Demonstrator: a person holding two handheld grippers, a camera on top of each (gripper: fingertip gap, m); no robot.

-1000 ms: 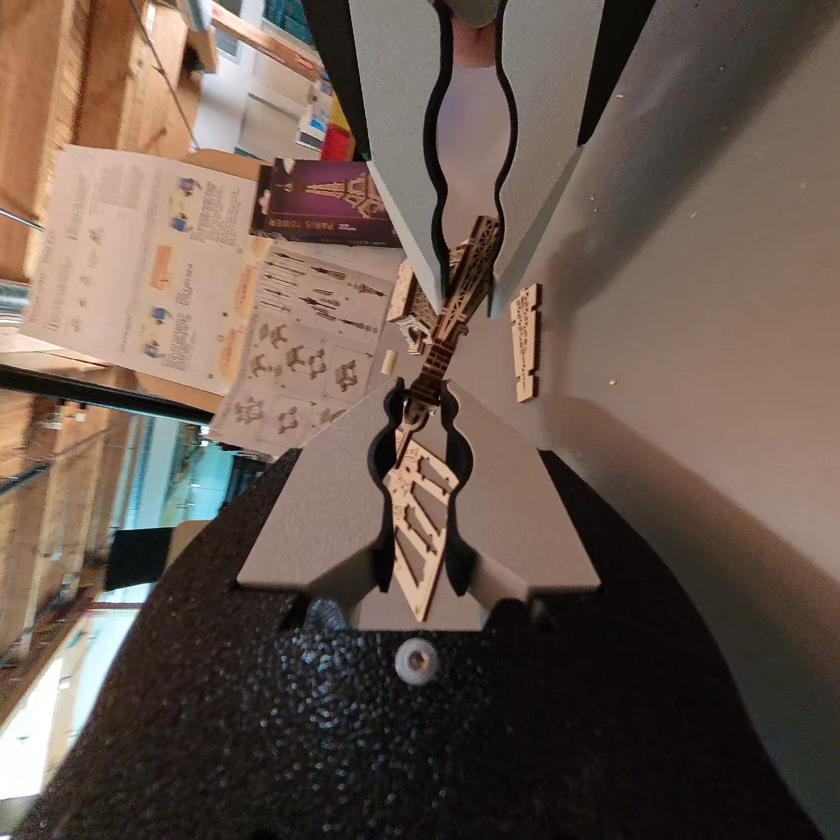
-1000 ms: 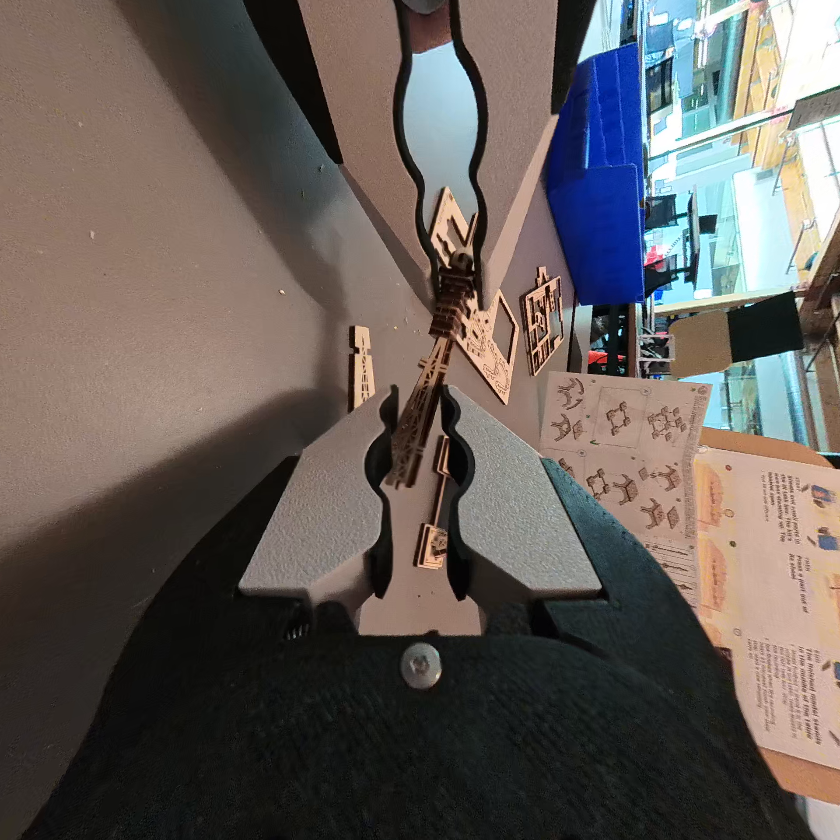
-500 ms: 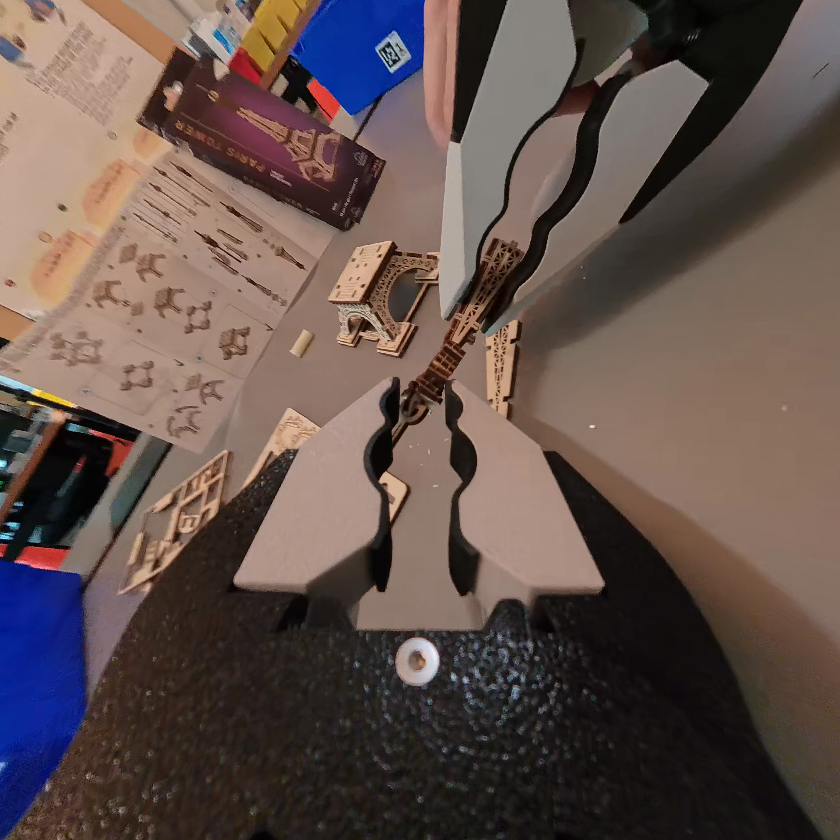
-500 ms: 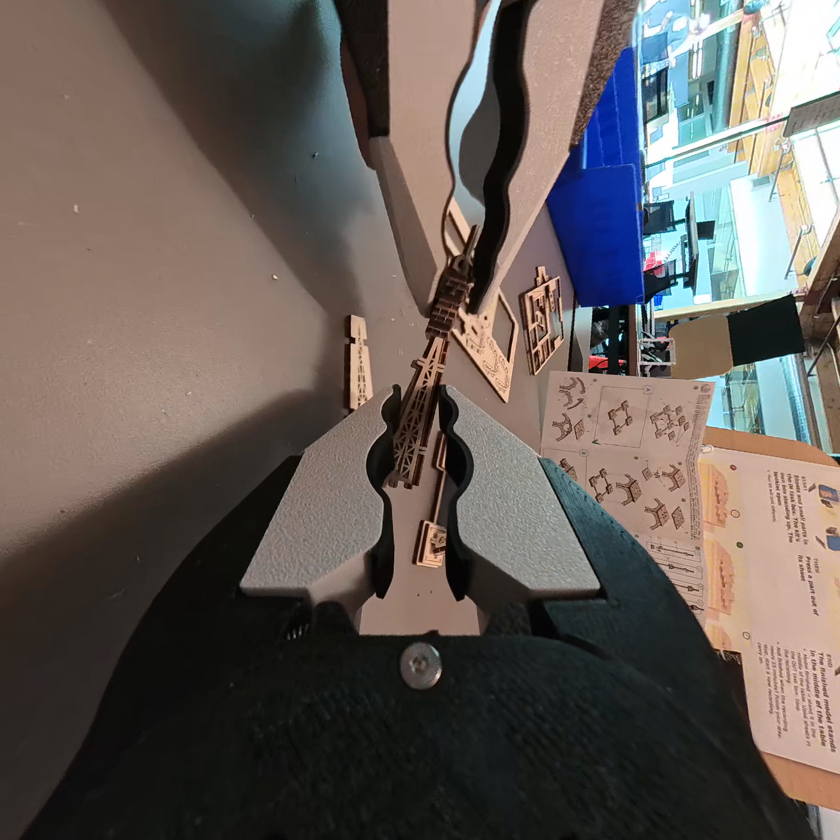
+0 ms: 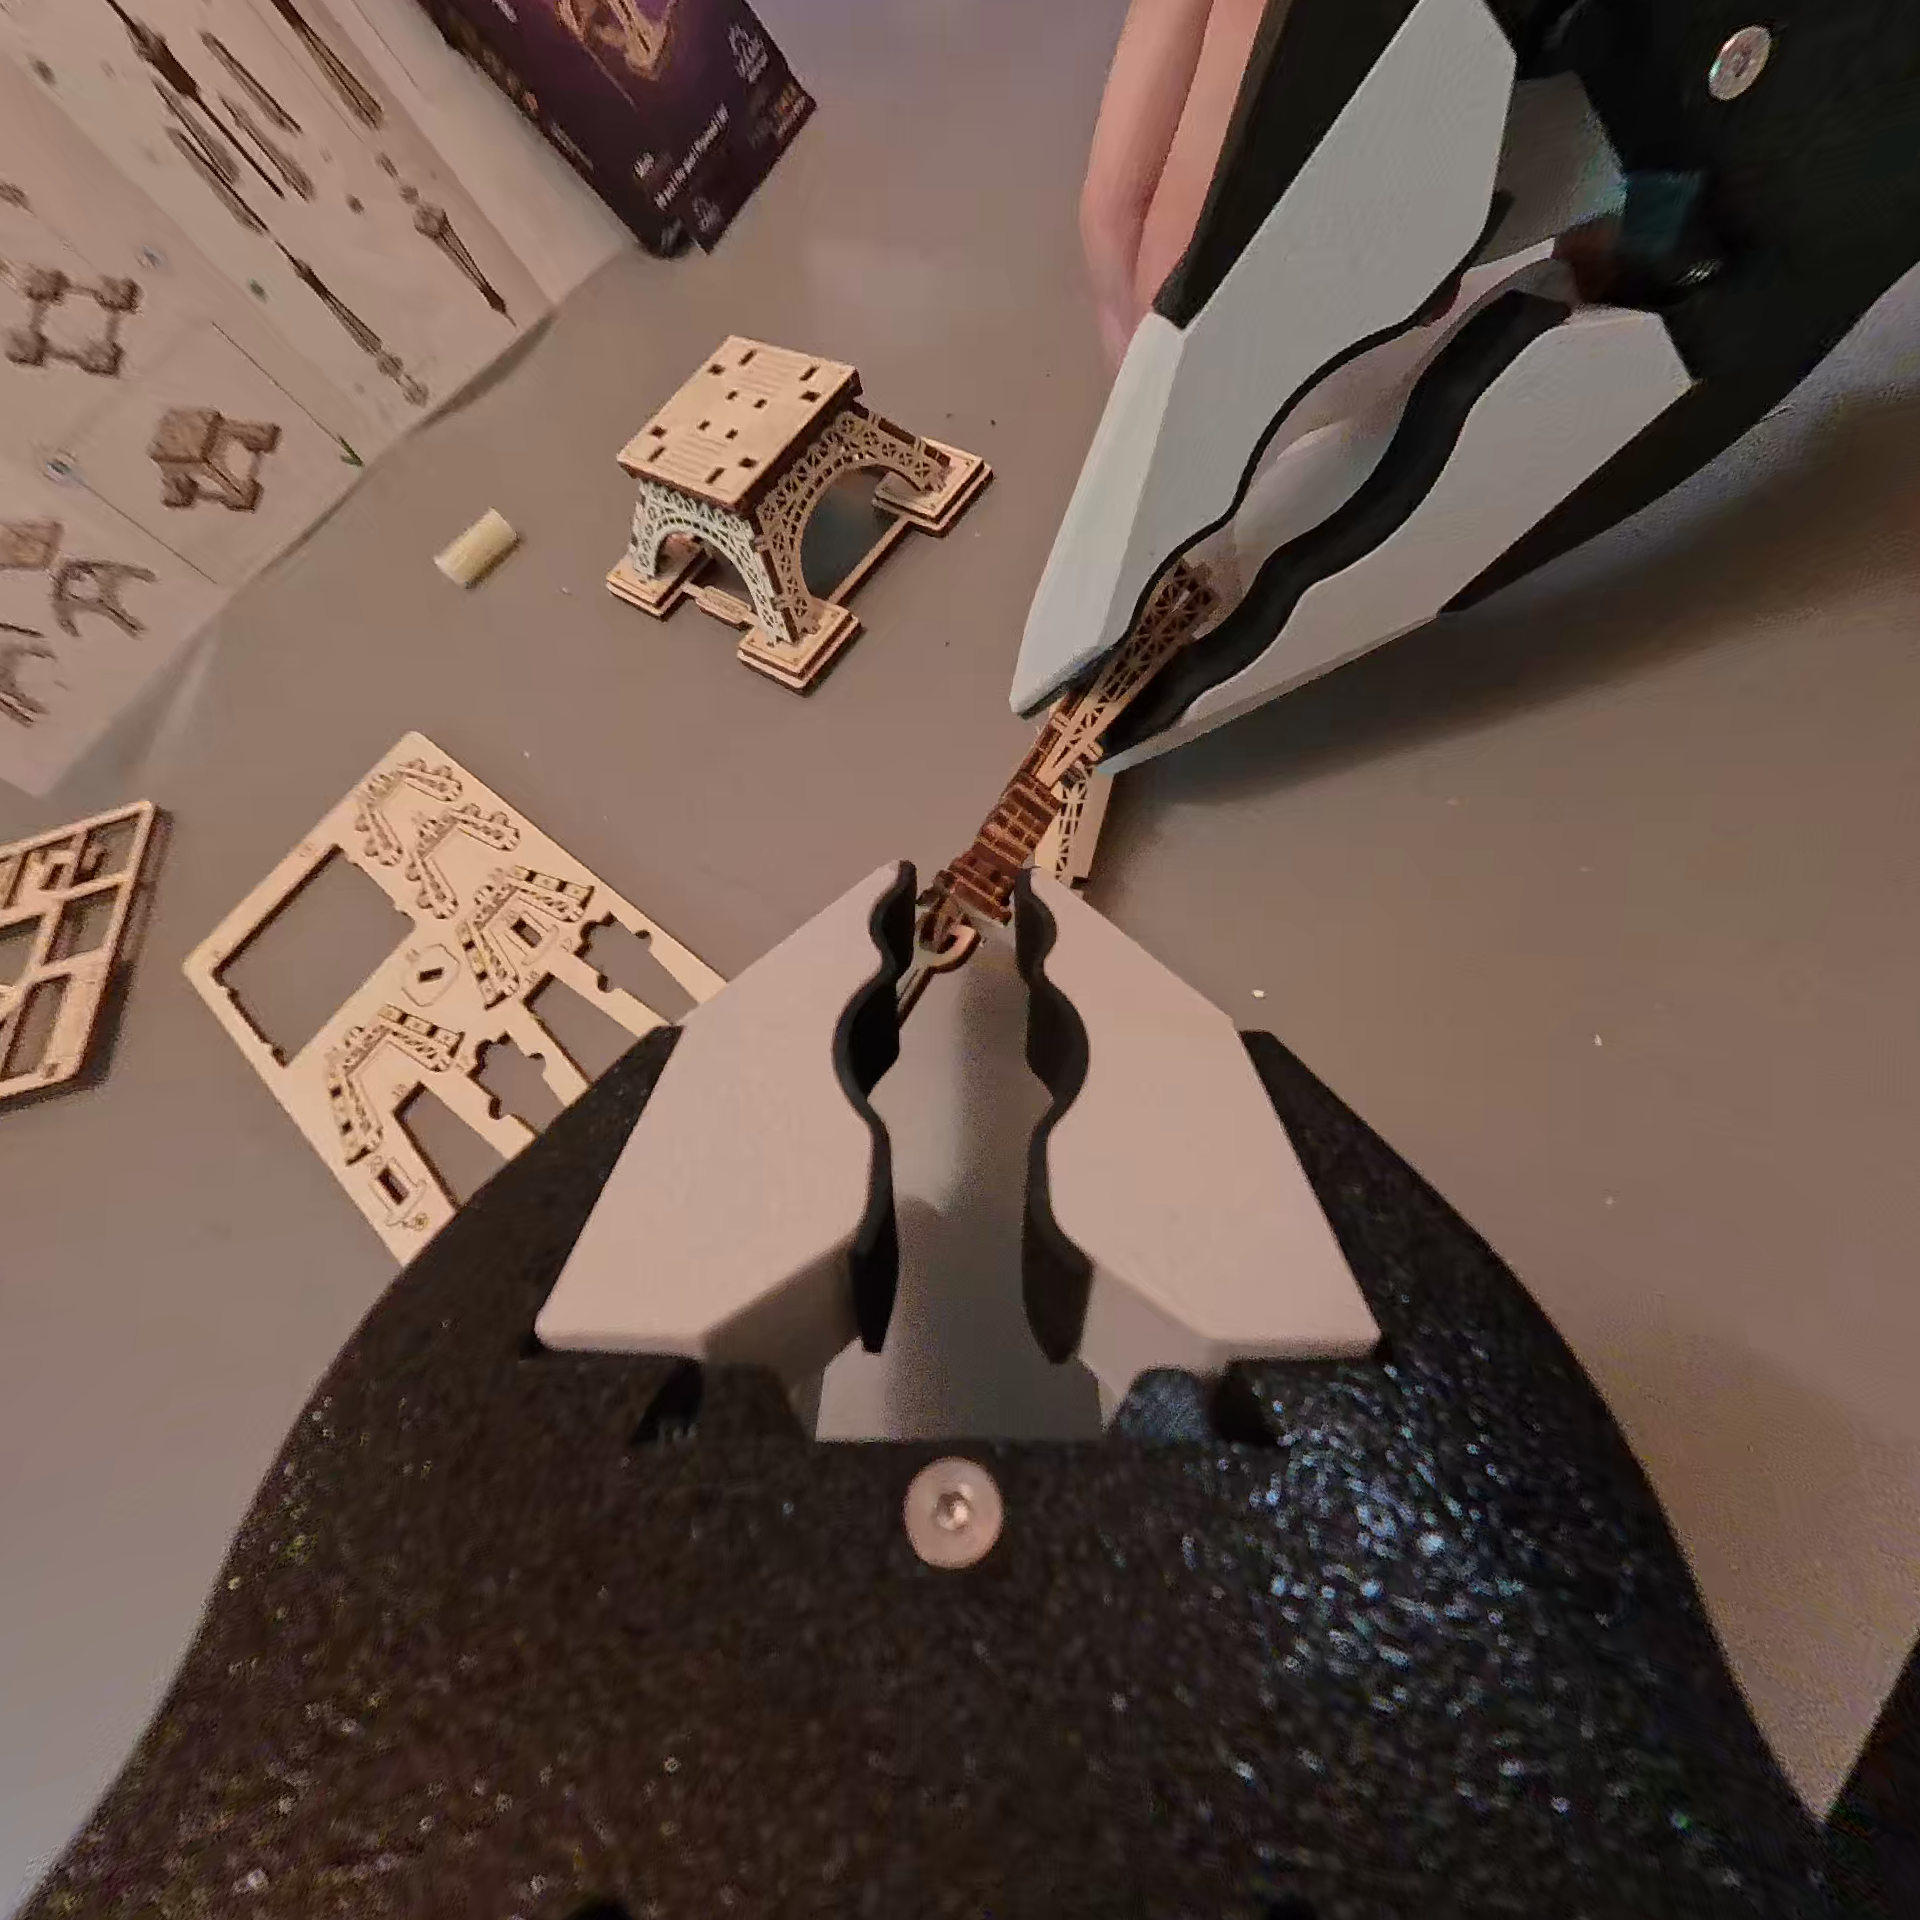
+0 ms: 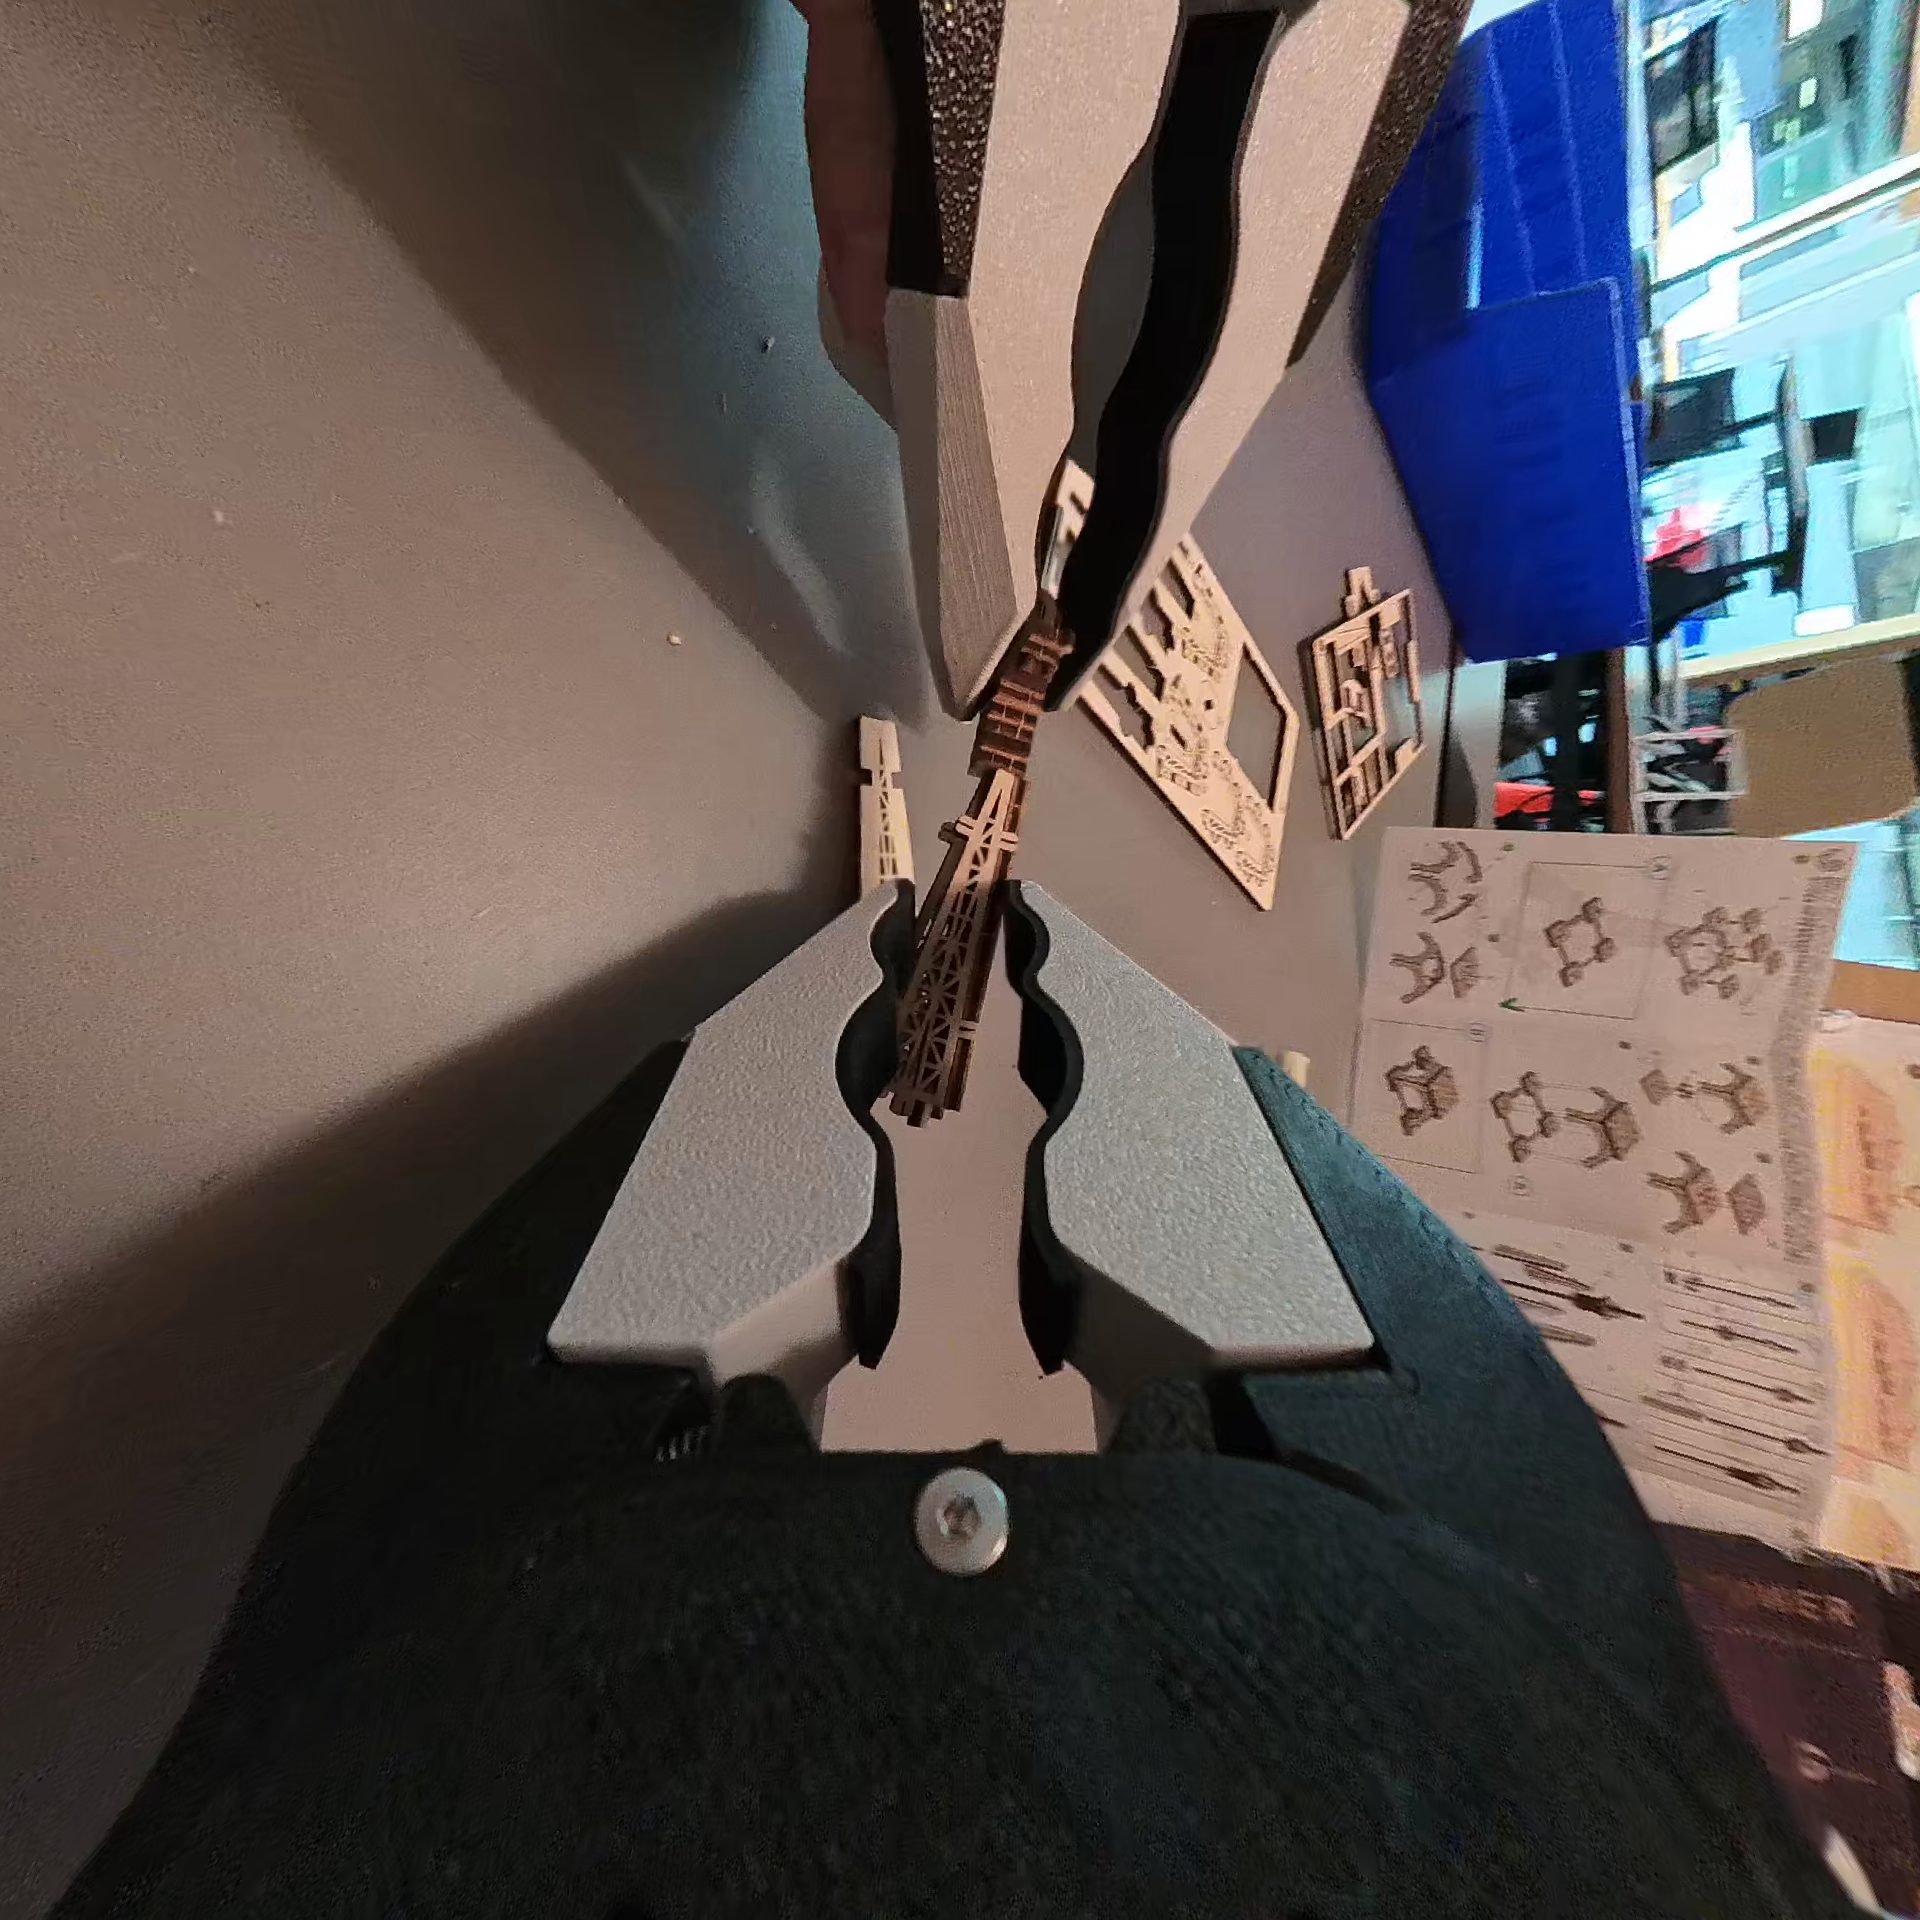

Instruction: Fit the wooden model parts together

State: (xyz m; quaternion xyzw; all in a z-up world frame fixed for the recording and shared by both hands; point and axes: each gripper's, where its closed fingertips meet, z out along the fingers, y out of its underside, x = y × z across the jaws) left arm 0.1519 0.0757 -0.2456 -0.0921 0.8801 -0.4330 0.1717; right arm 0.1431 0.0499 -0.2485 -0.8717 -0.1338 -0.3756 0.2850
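A slender wooden tower spire [image 5: 1023,816] spans between both grippers above the grey table [image 5: 1455,935]. My left gripper [image 5: 963,896] is shut on its dark brown narrow end. My right gripper [image 6: 954,912] is shut on the pale lattice end [image 6: 948,997]. In the left wrist view the right gripper [image 5: 1075,736] comes in from the upper right. In the right wrist view the left gripper [image 6: 1013,694] comes down from the top. The arched tower base [image 5: 790,488] stands on the table beyond. A loose lattice strip [image 6: 883,821] lies flat under the spire.
A cut-out part sheet [image 5: 416,987] and a second frame [image 5: 52,935] lie to my left. Instruction sheets [image 5: 208,312], a purple box [image 5: 644,104] and a small cream peg [image 5: 476,545] lie at the back left. A blue bin [image 6: 1507,416] stands past the sheets. A hand [image 5: 1132,208] is behind the right gripper. The tips of both grippers are at nearly the same place.
The left gripper has rolled about a quarter turn around the spire, so its view went from sideways to level. Both grippers kept hold of the spire. The right gripper barely moved.
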